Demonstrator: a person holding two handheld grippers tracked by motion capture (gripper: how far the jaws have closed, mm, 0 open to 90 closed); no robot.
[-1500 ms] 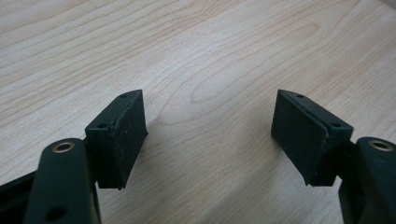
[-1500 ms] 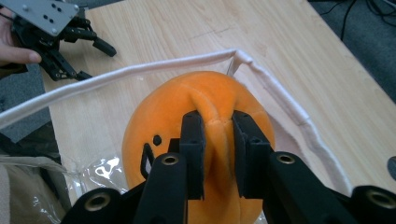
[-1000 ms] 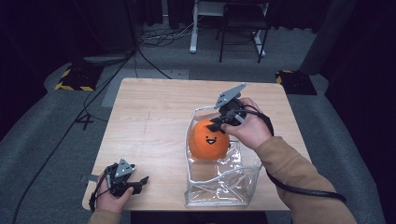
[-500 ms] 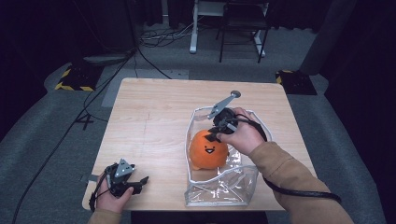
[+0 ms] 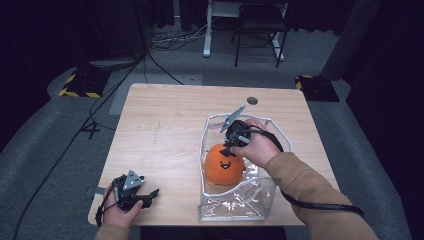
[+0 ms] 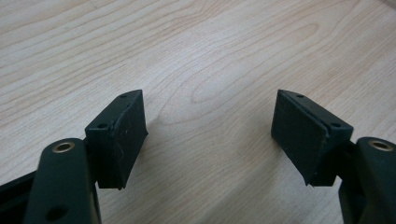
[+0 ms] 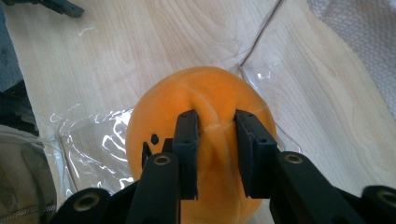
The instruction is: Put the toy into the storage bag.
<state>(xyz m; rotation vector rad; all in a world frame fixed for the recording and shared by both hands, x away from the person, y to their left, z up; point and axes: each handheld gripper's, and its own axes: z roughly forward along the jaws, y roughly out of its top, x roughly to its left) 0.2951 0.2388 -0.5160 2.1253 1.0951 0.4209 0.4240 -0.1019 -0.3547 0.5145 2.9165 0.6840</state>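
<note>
An orange plush toy (image 5: 225, 164) with a black smiling face sits low inside a clear plastic bag (image 5: 235, 200) at the table's right front. My right gripper (image 5: 231, 146) is shut on the orange plush toy (image 7: 205, 116), pinching a fold of fabric at its top between both jaws. Around it lie the bag's clear walls (image 7: 93, 135). My left gripper (image 5: 145, 197) rests at the table's front left corner, held in a hand. In the left gripper view its jaws stand wide apart over bare wood, so the left gripper (image 6: 210, 135) is open with nothing between its pads.
The light wooden table (image 5: 165, 125) has a small round hole (image 5: 252, 100) near its far right edge. Cables (image 5: 150, 55) run across the grey floor behind, and a chair and desk legs (image 5: 260, 35) stand farther back.
My right gripper has lowered the orange plush toy deeper into the clear bag and toward the table's front. The left gripper has stayed where it was.
</note>
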